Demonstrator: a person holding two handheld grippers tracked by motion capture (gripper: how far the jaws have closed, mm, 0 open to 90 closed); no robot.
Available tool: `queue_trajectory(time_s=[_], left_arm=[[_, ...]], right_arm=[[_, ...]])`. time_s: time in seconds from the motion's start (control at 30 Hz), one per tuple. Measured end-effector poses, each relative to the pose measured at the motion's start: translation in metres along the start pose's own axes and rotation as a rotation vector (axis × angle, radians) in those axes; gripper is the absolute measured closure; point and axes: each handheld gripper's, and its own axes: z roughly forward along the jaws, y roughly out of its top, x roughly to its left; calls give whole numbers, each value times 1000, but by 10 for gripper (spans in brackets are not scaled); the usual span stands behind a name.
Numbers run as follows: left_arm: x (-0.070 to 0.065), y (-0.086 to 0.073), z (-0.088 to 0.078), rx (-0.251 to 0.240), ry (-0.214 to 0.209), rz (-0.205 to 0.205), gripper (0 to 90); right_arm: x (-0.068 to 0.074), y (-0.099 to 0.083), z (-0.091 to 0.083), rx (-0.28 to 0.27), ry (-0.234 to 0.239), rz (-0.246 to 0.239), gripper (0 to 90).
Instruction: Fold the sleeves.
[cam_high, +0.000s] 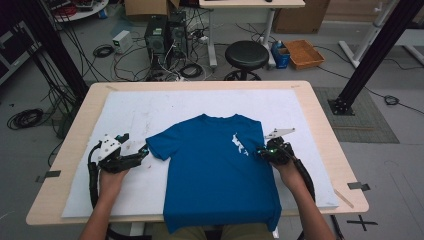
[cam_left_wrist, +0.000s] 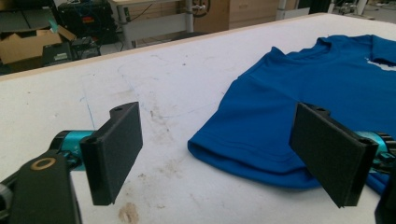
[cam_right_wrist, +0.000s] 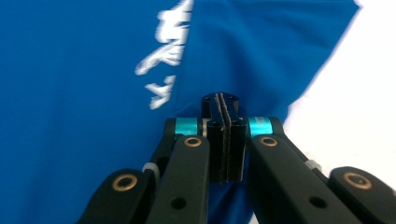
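High view: blue T-shirt lies flat, front up, on the white mat, collar away from you, hem hanging over the near table edge. Your left gripper sits just off the shirt's left sleeve; your right gripper is on the right sleeve, and that sleeve looks already turned in over the body. Reads as the sleeve-fold stage, right side in hand, left side not yet started. Both forearms come in low from the near edge, tools angled inward toward the shirt.

Left gripper view: jaws stand wide apart, nothing between them. Left sleeve lies flat on the mat just ahead, hem facing you. Tool is level, close to the surface.

Right gripper view: jaws pressed together, pointing down at the shirt near the white print. Whether a bit of fabric is pinched at the tips, I can't tell.

Next move likely: bring the left jaws over the sleeve hem, catch both layers, fold inward to match.
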Motion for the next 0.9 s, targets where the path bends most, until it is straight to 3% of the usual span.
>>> queue_trajectory(time_s=[0.03, 0.07, 0.1, 0.13, 0.17, 0.27, 0.33, 0.37, 0.4, 0.47, 0.53, 0.57, 0.63, 0.67, 0.7, 0.9], left_arm=[[0, 0, 1, 9, 4, 5, 183], [-1, 1, 2, 15, 12, 4, 190], [-1, 1, 3, 30, 24, 0, 213], [-1, 2, 4, 48, 40, -10, 213], [-1, 3, 7, 88, 68, -41, 214], [0, 6, 10, 124, 82, -70, 214], [1, 9, 13, 143, 82, -92, 214], [2, 15, 19, 164, 85, -112, 214], [2, 15, 19, 164, 85, -112, 214], [2, 28, 33, 222, 90, -148, 214], [1, 32, 38, 246, 91, -148, 214], [0, 38, 49, 299, 99, -137, 214], [-1, 38, 61, 356, 125, -118, 214], [-1, 38, 61, 356, 125, -118, 214], [-1, 35, 71, 398, 141, -124, 214], [-7, 25, 87, 470, 144, -123, 255]], right_arm=[[-1, -1, -3, -13, 15, 5, 790], [-3, -2, -9, -48, 0, 20, 728], [-12, -4, -22, -132, -16, 56, 588], [-12, -4, -22, -132, -16, 56, 588], [-21, -8, -35, -216, -76, 96, 421], [-35, -16, -51, -298, -173, 149, 271], [-40, -19, -57, -323, -187, 172, 255], [-49, -25, -69, -371, -222, 194, 212], [-51, -27, -72, -382, -233, 200, 212], [-57, -32, -78, -401, -255, 206, 211], [-61, -37, -80, -408, -281, 214, 206], [-63, -39, -79, -405, -286, 218, 206], [-65, -43, -76, -394, -291, 230, 206], [-66, -45, -75, -390, -288, 231, 206], [-67, -46, -74, -387, -285, 235, 206], [-67, -50, -71, -369, -285, 234, 206]])
